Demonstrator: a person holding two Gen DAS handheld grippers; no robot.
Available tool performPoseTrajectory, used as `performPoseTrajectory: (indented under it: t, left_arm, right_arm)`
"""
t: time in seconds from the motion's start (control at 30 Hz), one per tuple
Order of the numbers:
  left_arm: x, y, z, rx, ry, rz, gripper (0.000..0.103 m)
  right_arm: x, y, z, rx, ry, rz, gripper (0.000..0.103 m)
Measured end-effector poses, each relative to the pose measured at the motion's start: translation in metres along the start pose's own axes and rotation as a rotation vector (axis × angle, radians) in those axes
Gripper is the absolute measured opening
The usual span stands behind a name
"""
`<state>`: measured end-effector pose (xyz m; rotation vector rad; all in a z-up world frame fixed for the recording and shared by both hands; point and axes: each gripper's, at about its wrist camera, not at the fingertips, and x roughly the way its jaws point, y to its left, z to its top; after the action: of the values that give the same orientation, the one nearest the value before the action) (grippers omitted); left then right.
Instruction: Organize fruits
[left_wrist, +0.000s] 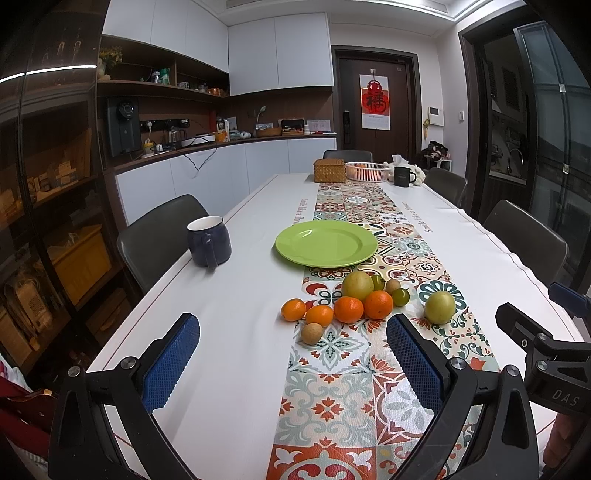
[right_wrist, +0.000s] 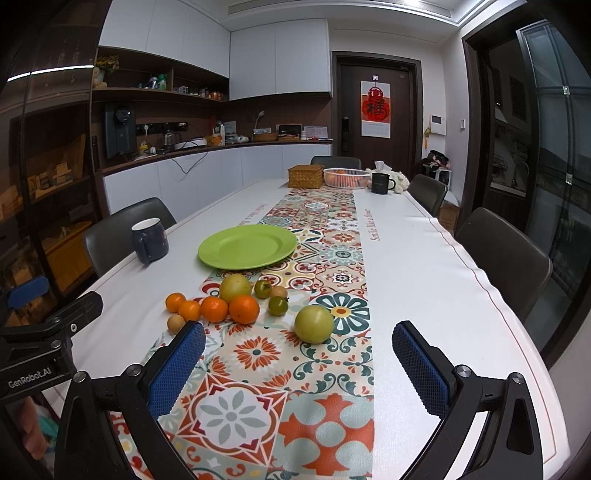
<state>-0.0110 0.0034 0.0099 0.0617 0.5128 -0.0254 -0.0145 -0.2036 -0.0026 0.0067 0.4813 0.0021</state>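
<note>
Orange, green and brown fruits (left_wrist: 349, 299) sit clustered on the patterned runner (right_wrist: 314, 369) near the table's (left_wrist: 240, 332) front edge, just short of the empty green plate (left_wrist: 327, 244). One yellow-green fruit (right_wrist: 314, 324) lies apart toward the right edge. Dark blue mug (left_wrist: 207, 240) stands by the left edge. Wicker box (left_wrist: 329, 170), white basket (left_wrist: 367, 171) and black mug (left_wrist: 403, 176) sit at the far end. Left gripper (left_wrist: 293, 354) and right gripper (right_wrist: 298, 360) hover over the front edge, blue fingers (left_wrist: 171, 363) spread wide, grasping nothing.
</note>
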Motion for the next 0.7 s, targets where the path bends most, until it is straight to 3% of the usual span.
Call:
performPoseTrajectory:
  t: [0.7]
  left_arm:
    - [-0.0002,0.0002,0.0013,-0.001,0.007,0.000,0.103]
  right_arm:
    - [0.0018,0.0028,-0.0019,-0.003,0.010,0.006,0.102]
